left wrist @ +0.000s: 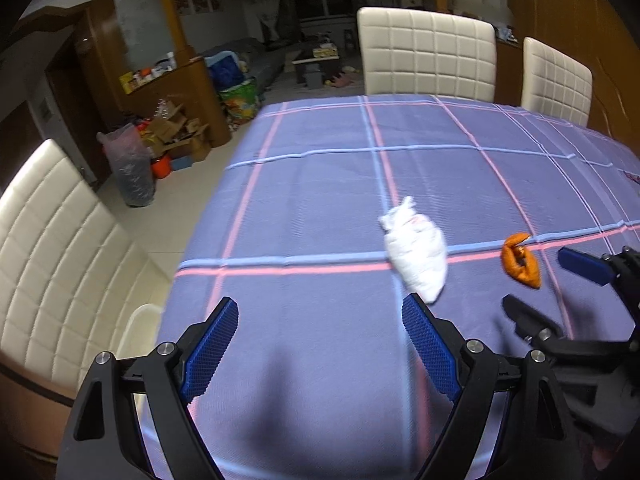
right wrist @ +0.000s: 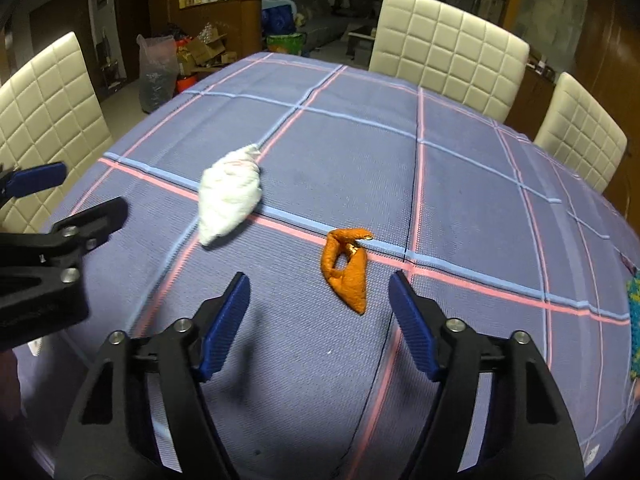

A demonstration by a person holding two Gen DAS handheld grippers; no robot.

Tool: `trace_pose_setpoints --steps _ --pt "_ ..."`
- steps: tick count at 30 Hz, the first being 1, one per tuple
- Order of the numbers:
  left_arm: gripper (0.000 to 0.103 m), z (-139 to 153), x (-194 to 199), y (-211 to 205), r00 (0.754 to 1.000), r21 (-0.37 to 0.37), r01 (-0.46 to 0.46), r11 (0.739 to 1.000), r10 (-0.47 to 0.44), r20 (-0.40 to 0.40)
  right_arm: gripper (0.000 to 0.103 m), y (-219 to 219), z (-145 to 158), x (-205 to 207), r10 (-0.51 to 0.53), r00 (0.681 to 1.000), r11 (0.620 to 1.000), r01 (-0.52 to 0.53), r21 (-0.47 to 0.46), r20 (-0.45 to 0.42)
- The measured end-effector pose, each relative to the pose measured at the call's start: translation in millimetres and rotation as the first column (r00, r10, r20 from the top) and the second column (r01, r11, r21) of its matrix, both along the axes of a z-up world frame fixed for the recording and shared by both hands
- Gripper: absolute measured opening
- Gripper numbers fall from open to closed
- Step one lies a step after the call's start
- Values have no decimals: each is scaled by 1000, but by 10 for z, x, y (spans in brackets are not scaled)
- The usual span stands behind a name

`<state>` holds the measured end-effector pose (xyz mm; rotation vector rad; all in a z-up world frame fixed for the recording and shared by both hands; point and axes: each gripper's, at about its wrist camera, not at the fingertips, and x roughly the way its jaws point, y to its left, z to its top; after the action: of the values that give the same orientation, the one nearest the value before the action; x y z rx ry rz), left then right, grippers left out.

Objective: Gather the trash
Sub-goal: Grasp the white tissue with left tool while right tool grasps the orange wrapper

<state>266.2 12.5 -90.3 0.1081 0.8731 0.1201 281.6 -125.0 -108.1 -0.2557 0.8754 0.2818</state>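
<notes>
A crumpled white tissue [left wrist: 416,250] lies on the purple plaid tablecloth [left wrist: 312,200]; it also shows in the right wrist view [right wrist: 230,196]. An orange peel [left wrist: 520,262] lies to its right, seen too in the right wrist view [right wrist: 346,268]. My left gripper [left wrist: 320,312] is open and empty, above the cloth, with the tissue just beyond its right finger. My right gripper [right wrist: 320,288] is open and empty, with the peel just ahead between its fingertips. The right gripper shows in the left wrist view [left wrist: 556,284], and the left gripper in the right wrist view [right wrist: 86,192].
White padded chairs stand at the far side [left wrist: 428,52] [left wrist: 556,80] and left [left wrist: 52,248] of the table. Boxes and a filled plastic bag [left wrist: 130,164] sit on the floor at the left. A colourful item [right wrist: 634,320] lies at the table's right edge.
</notes>
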Motion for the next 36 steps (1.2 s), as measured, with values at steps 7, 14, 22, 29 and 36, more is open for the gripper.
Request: trace_pose_setpoints --steps 7,14,22,29,36 --pt "82 -153 344 -275 997 3 62 998 -62 -36 54 -68 -157 235 9 998 999 -6 36 -65" --pt "82 -292 615 -363 996 10 67 998 -66 -62 40 -59 -187 326 24 998 997 -19 80 -56" --pt "72 -390 668 -313 995 -34 74 997 -76 -60 29 -62 -196 343 23 999 996 -20 88 -33" --pt "18 -334 540 -467 989 -18 138 990 -139 -60 29 -56 -198 329 15 1000 997 -13 75 -21" --pt "16 -269 349 -454 989 -9 138 990 -139 -45 28 -77 -192 308 3 1000 997 -1 76 -29"
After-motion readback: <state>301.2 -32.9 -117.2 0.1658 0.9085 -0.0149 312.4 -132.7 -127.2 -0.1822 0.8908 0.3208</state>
